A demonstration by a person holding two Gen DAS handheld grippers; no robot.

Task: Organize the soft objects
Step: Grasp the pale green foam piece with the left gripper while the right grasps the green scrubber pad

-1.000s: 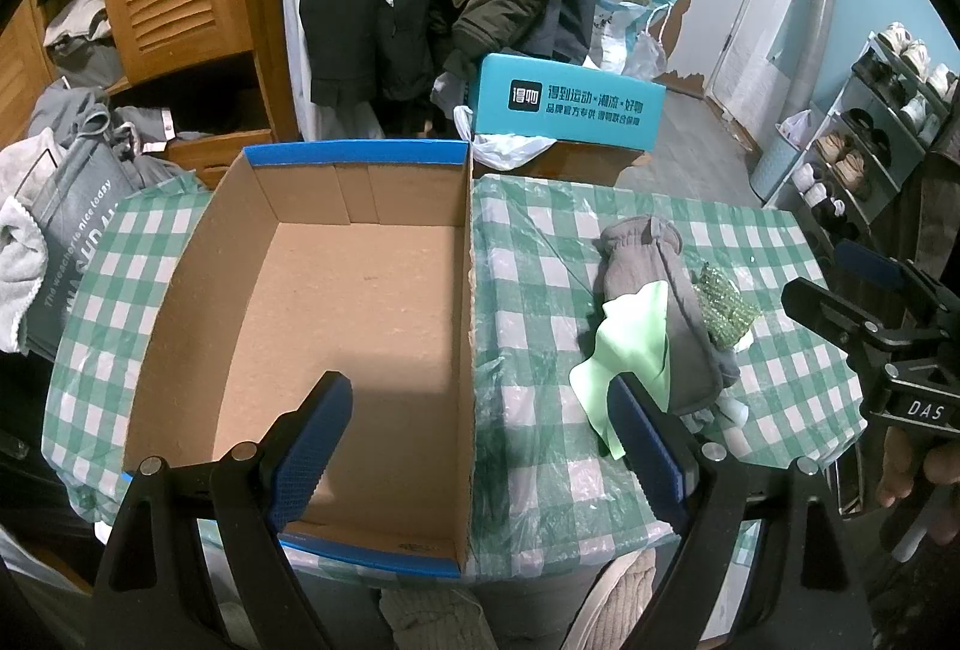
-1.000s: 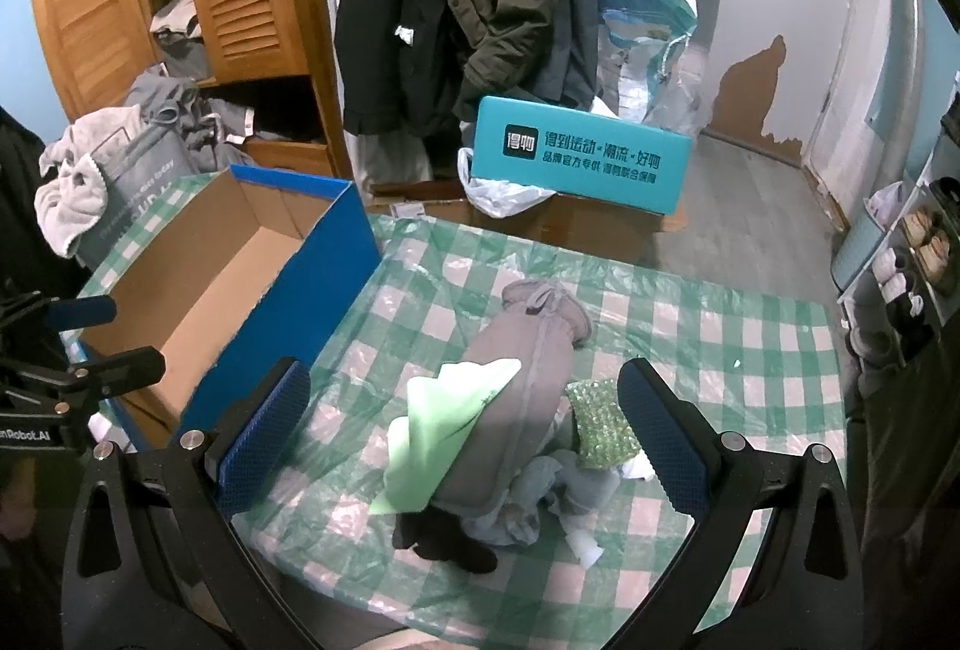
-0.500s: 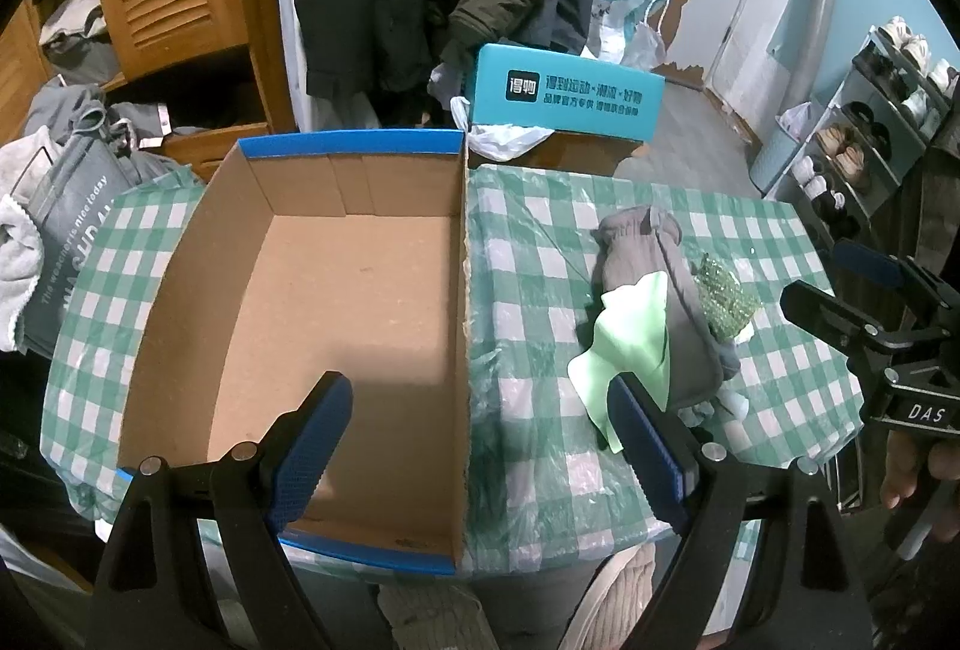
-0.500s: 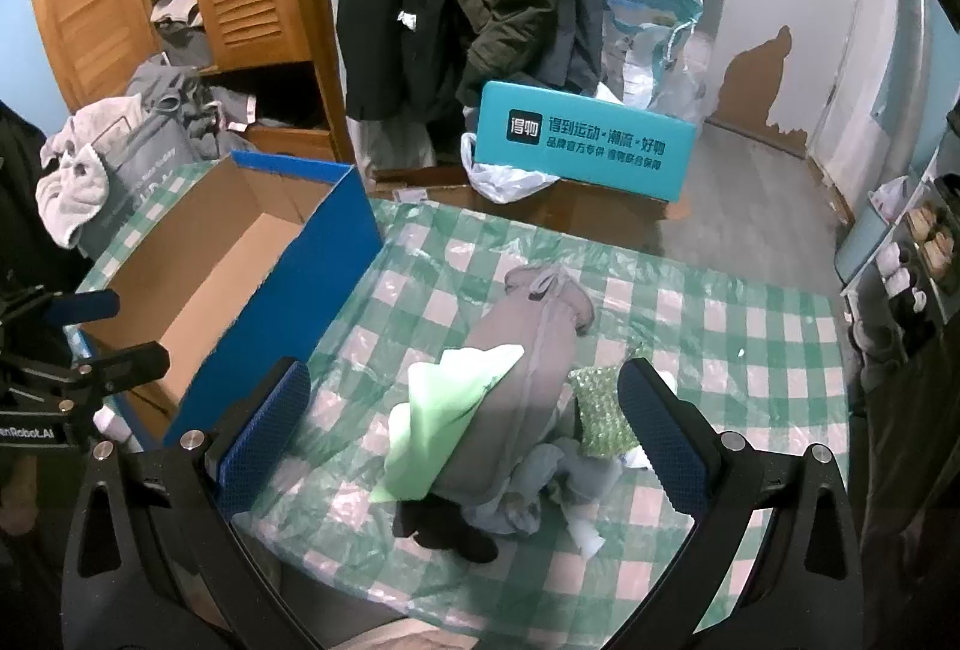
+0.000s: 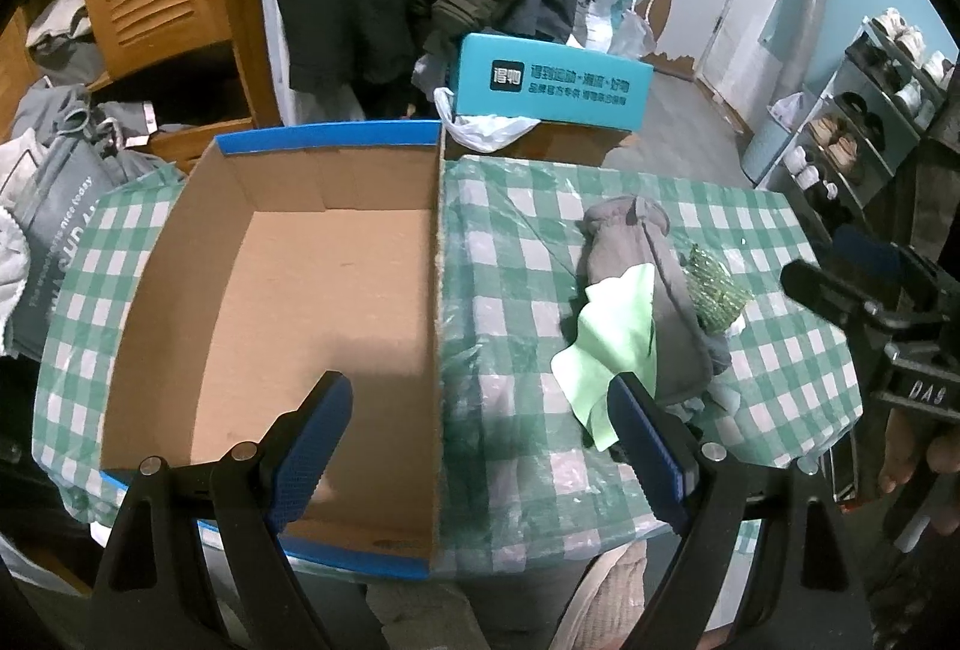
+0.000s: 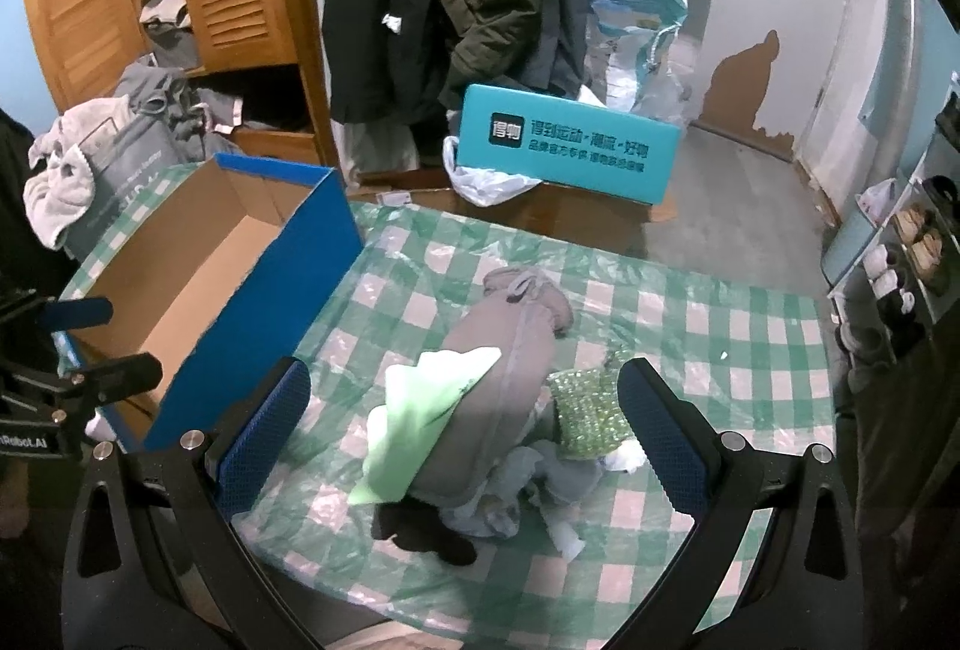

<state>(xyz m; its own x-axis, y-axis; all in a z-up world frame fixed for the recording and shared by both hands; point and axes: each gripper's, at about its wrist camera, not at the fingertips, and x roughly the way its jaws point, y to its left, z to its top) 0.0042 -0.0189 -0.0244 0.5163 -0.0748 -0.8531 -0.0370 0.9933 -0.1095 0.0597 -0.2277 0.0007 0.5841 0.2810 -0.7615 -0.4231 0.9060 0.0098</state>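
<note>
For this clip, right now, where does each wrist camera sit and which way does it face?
Left wrist: on the left gripper, above the open blue cardboard box; its own open fingers frame the view, and the right gripper shows at the edge.
Right wrist: on the right gripper, over the pile of soft cloths; the left gripper shows at the edge.
Both share the green checked tablecloth, box and pile.

Right gripper (image 6: 462, 428) hangs with jaws spread wide above a heap of soft items (image 6: 480, 434) (grey pouch, pale green cloth, sparkly green piece) on the checked tablecloth (image 6: 690, 350); 1 blue-sided cardboard box (image 6: 240, 284) stands left.
</note>
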